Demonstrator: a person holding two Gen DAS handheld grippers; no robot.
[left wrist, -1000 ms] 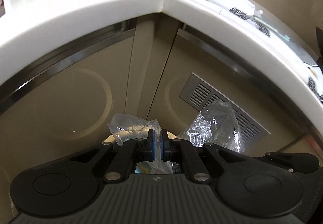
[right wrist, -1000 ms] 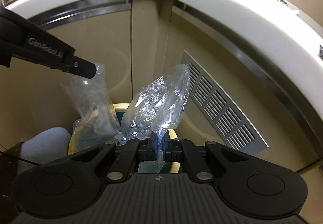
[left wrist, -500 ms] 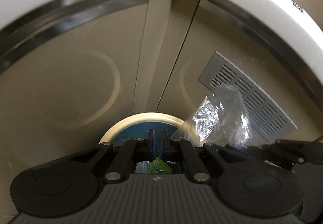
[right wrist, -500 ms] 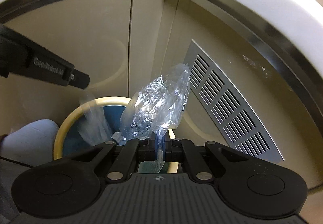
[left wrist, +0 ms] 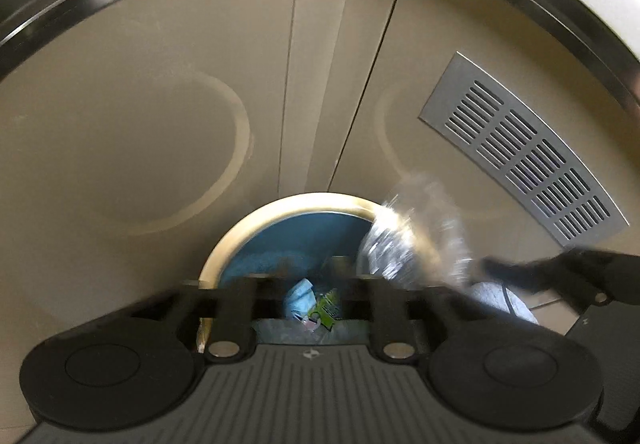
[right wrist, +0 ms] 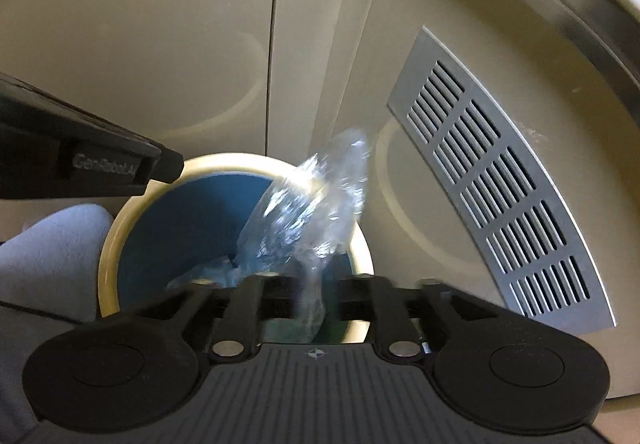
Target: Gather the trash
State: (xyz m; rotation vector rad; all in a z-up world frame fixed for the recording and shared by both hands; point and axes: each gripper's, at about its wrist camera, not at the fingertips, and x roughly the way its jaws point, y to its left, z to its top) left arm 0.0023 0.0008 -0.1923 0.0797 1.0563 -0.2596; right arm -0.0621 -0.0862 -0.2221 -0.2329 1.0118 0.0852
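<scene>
Right claw [right wrist: 308, 286]: fingers spread apart, clear plastic wrapper [right wrist: 308, 204] sits in the gap between them, blurred. Can't tell if a pad is touching the film's tail; nothing is clamped. Wrapper hangs over the bin's [right wrist: 108, 244] mouth, roughly 12 o'clock from the claw, crossing the cream rim at about 1 o'clock of the opening.

Left claw [left wrist: 312, 284]: also spread apart, empty, hovering above the same bin. Through its gap: blue crumpled piece [left wrist: 298, 296] and green packet [left wrist: 328, 308] lying inside, at the bottom. From the left wrist view the wrapper [left wrist: 412, 240] shows at 2 o'clock.

Handling, my read:
- Thin film, near weightless, no stiffness. Drifts, won't drop straight.
- Crinkly and slick; can cling to a pad or catch on the rim.
- Not fragile, squeeze freely.
- If re-gripping: pinch the bunched tail near the bottom, not the puffed body, which just collapses.

Risk: it lands half over the rim, towards the vent grille [right wrist: 500, 184] side.
</scene>
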